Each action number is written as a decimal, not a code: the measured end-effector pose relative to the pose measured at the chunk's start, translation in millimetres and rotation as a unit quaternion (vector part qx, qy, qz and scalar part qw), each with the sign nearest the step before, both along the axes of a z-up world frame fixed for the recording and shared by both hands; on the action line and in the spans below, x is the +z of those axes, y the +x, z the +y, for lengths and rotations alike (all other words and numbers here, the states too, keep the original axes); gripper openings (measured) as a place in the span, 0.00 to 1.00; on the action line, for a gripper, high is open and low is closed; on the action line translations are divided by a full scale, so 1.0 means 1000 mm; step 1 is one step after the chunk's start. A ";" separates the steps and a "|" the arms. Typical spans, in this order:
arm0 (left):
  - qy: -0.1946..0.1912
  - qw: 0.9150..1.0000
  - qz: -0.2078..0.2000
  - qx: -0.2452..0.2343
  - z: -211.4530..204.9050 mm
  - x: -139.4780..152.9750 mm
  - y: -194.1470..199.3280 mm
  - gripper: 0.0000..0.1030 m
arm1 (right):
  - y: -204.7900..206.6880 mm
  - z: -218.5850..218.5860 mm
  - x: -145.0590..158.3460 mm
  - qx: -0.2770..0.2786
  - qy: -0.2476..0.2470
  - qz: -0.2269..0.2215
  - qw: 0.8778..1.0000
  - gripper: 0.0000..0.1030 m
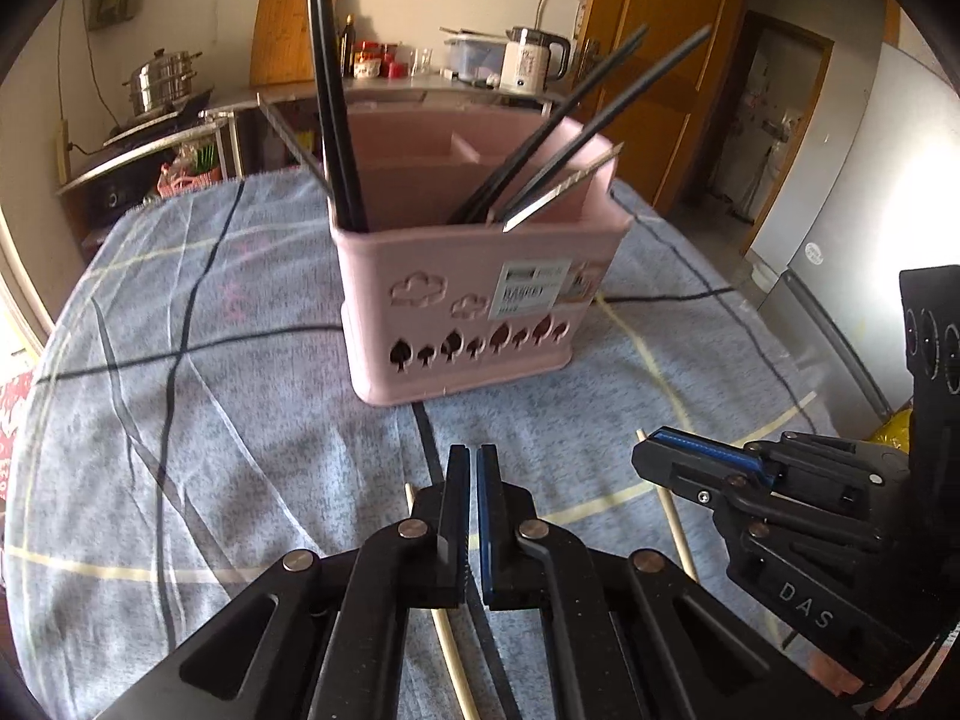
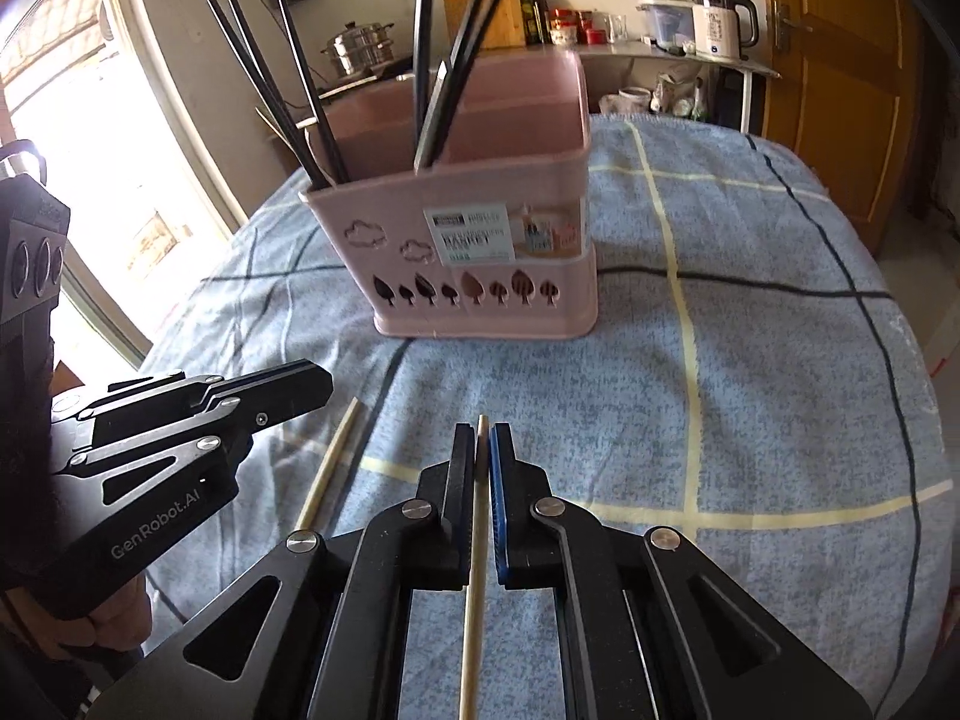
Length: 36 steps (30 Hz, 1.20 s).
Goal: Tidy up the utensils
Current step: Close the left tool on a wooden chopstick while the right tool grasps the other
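A pink utensil holder (image 1: pixel 468 294) (image 2: pixel 480 252) stands on the table with several black chopsticks (image 1: pixel 336 120) (image 2: pixel 270 84) leaning in its compartments. My left gripper (image 1: pixel 474 462) is shut and empty, low over the cloth in front of the holder. A light wooden chopstick (image 1: pixel 447 642) (image 2: pixel 333 462) lies on the cloth under it. My right gripper (image 2: pixel 482 438) (image 1: pixel 651 450) is shut on a second light wooden chopstick (image 2: pixel 474 570) (image 1: pixel 678 528), which runs back between its fingers.
The table carries a blue-grey checked cloth (image 1: pixel 210 420) (image 2: pixel 750 360). Behind it a counter (image 1: pixel 420 84) holds a white kettle (image 1: pixel 531 60), jars and a steel pot (image 1: pixel 162 78). A wooden door (image 2: pixel 840 60) is at the right, a bright window (image 2: pixel 90 150) at the left.
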<state>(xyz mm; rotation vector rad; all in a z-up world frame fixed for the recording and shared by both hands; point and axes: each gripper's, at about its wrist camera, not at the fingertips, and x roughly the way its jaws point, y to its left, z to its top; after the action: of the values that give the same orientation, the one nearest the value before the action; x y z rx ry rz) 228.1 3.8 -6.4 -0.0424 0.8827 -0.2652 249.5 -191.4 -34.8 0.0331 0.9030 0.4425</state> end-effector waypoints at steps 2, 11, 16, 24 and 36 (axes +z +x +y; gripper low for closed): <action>-0.002 1.000 -0.012 -0.001 0.002 0.013 -0.002 0.01 | -0.002 -0.002 0.011 0.000 0.005 -0.010 1.000 0.05; -0.012 0.998 -0.062 -0.003 0.011 0.069 -0.010 0.00 | -0.015 -0.006 0.057 0.004 0.019 -0.068 0.997 0.05; -0.025 0.999 -0.035 -0.025 0.010 0.058 -0.007 0.01 | -0.019 -0.009 0.068 0.002 0.021 -0.081 0.997 0.05; 0.006 0.998 0.067 0.004 0.012 -0.029 0.016 0.02 | -0.016 -0.013 0.055 0.001 0.019 -0.067 0.998 0.05; 0.026 0.995 0.095 0.017 0.011 -0.060 0.040 0.13 | -0.004 -0.018 0.045 -0.003 0.022 -0.055 0.998 0.05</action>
<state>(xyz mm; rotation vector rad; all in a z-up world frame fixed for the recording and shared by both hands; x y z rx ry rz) 268.0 15.1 -66.4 -0.0345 1.0765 -0.2083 245.3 -209.5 9.9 0.0522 0.7854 0.4547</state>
